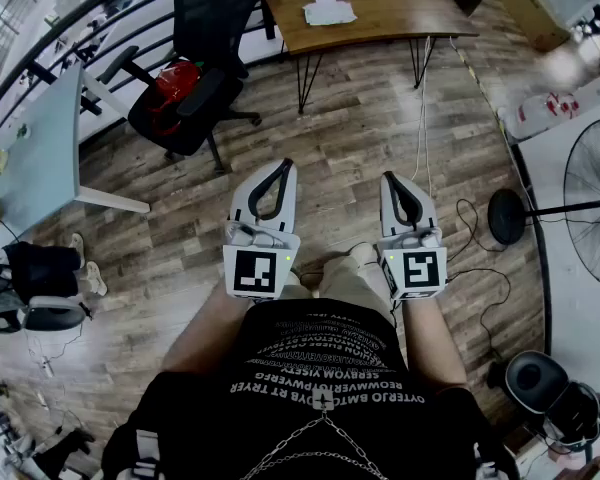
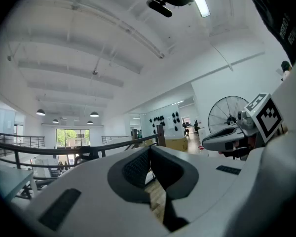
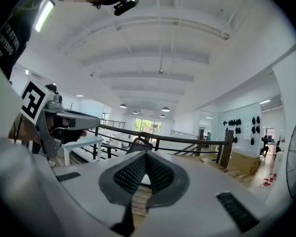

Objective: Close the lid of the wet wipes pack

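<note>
Grippers: white left gripper (image 1: 285, 165) and white right gripper (image 1: 390, 178) both clenched, empty, well short of the brown wooden table (image 1: 400, 3).
Pack: wet wipes pack appears in no view.
Handling: probably light, soft body; press its stiff lid near the free edge.

We count two white two-jaw grippers, both near: the left gripper (image 1: 283, 166) and the right gripper (image 1: 391, 179). We also count one black mesh office chair (image 1: 215, 13), far left; one brown wooden table (image 1: 390, 8), far; one pale flat-topped table (image 1: 40, 158), left; one black pedestal fan (image 1: 590, 208), right.
</note>
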